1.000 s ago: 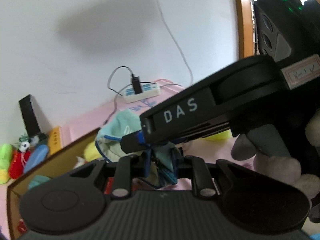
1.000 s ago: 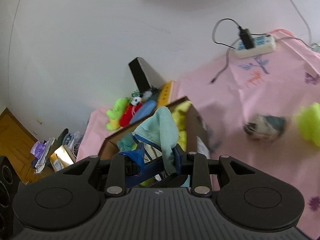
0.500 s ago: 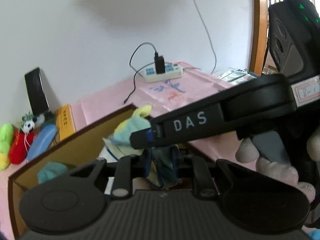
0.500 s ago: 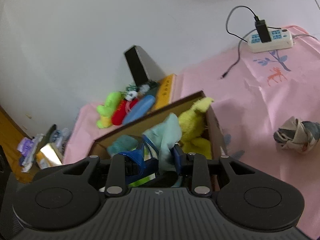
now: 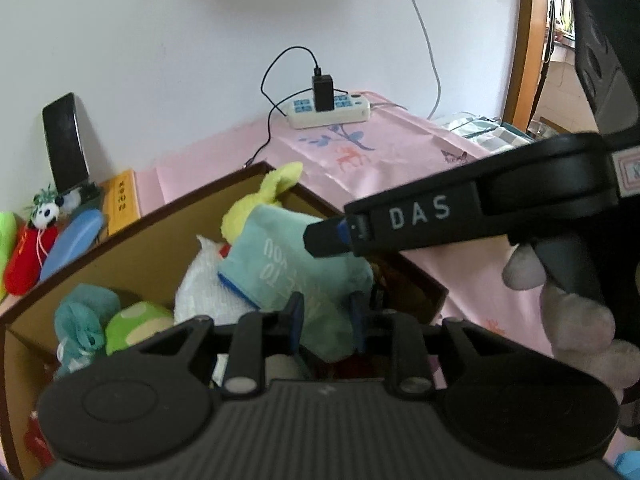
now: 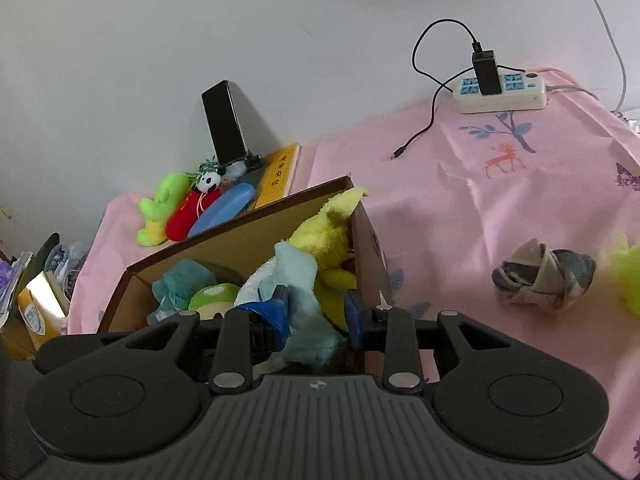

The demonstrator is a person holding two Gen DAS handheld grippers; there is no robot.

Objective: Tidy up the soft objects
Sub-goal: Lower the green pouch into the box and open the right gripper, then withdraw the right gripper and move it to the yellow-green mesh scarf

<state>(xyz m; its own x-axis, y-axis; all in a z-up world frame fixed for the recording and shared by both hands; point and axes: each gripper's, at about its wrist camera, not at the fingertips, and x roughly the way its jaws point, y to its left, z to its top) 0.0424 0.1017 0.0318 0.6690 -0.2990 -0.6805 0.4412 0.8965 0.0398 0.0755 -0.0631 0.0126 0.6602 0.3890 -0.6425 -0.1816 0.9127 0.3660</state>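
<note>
A light teal cloth [image 5: 288, 272] [image 6: 304, 292] lies on the toys in an open cardboard box [image 5: 120, 248] [image 6: 240, 240]. It sits between the jaws of both grippers. My left gripper [image 5: 326, 312] has its jaws apart around the cloth. My right gripper [image 6: 316, 312] also stands open with the cloth between its fingers; its finger crosses the left wrist view [image 5: 332, 236]. The box holds a yellow plush [image 6: 324, 236], a green mushroom toy [image 6: 212, 296], a teal bundle [image 6: 180, 280] and a white plush [image 5: 200, 280].
A rolled grey sock bundle [image 6: 540, 276] and a yellow-green plush [image 6: 628, 276] lie on the pink tablecloth [image 6: 480, 200] to the right. Behind the box are small plush toys [image 6: 184, 208], a phone [image 6: 224, 120], a yellow book [image 6: 280, 172] and a power strip [image 6: 500, 92].
Both grippers carried the teal cloth down over the box. Their jaws have opened, and the cloth now rests on the toys inside.
</note>
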